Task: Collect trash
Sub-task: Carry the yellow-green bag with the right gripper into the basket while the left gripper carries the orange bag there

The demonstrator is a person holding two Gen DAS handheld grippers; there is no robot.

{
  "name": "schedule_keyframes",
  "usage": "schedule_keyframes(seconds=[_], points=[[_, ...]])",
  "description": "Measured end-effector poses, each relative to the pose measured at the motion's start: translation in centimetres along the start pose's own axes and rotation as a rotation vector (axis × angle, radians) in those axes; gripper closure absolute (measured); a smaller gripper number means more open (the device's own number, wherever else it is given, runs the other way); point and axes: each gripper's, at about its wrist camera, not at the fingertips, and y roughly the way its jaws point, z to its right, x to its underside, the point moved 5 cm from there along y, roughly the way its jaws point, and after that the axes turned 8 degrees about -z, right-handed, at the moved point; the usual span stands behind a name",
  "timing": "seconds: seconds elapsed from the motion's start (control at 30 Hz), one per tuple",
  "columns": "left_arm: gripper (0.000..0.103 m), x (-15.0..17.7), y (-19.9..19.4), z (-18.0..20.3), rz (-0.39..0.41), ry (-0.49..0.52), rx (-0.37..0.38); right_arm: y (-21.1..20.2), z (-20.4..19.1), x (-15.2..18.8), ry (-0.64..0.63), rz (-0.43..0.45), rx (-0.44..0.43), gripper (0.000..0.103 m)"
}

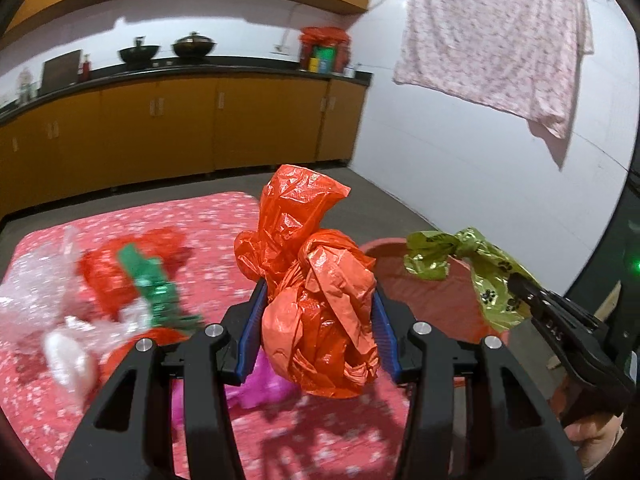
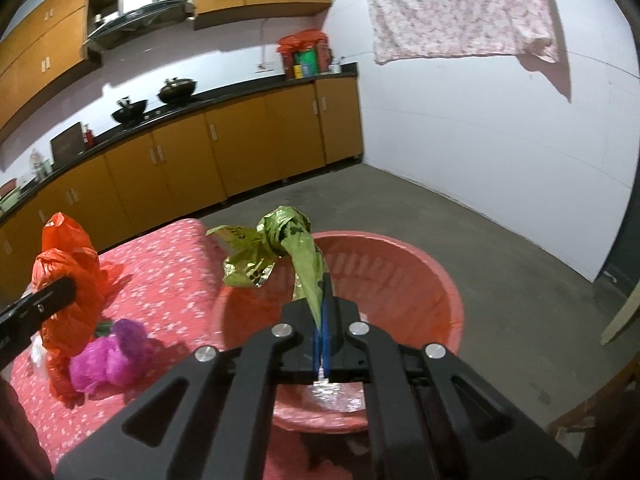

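Note:
My left gripper (image 1: 318, 304) is shut on a crumpled orange plastic bag (image 1: 308, 276), held above the red flowered tablecloth (image 1: 224, 216). The same orange plastic bag (image 2: 68, 280) shows at the left of the right wrist view, with one left finger across it. My right gripper (image 2: 323, 292) is shut on a knotted green bag with paw prints (image 2: 276, 240), hanging over the red basin (image 2: 420, 272). In the left wrist view that green bag (image 1: 468, 256) hangs above the red basin (image 1: 432, 300) at the right. A purple bag (image 2: 112, 356) lies on the cloth.
More wrappers lie on the cloth at the left: clear plastic (image 1: 36, 284), a red-and-green piece (image 1: 136, 276). Yellow kitchen cabinets (image 1: 180, 128) run along the back. A pink cloth (image 1: 500, 36) hangs on the white wall. Grey floor (image 2: 520, 260) surrounds the basin.

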Motion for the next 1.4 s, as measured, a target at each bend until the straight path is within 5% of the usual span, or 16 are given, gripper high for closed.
schedule_keyframes(seconds=[0.37, 0.9, 1.07, 1.3, 1.37, 1.4], points=[[0.054, -0.4, 4.4, 5.1, -0.048, 0.089, 0.109, 1.5, 3.9, -0.6, 0.070, 0.012, 0.057, 0.100], [0.054, -0.1, 10.1, 9.0, -0.134, 0.128, 0.160, 3.5, 6.4, -1.4, 0.120, 0.019, 0.060, 0.100], [0.040, -0.3, 10.7, 8.7, -0.139, 0.102, 0.152, 3.8, 6.2, -1.7, 0.125, 0.021, 0.021, 0.096], [0.025, -0.6, 9.7, 6.3, -0.122, 0.043, 0.114, 2.9, 6.3, -1.6, 0.122, 0.046, 0.046, 0.050], [0.020, -0.7, 8.9, 5.2, -0.103, 0.024, 0.095, 2.0, 6.5, -1.4, 0.122, 0.088, 0.085, 0.013], [0.016, -0.7, 8.4, 4.8, -0.093, 0.018, 0.086, 1.6, 6.6, -1.4, 0.122, 0.109, 0.100, 0.008]])
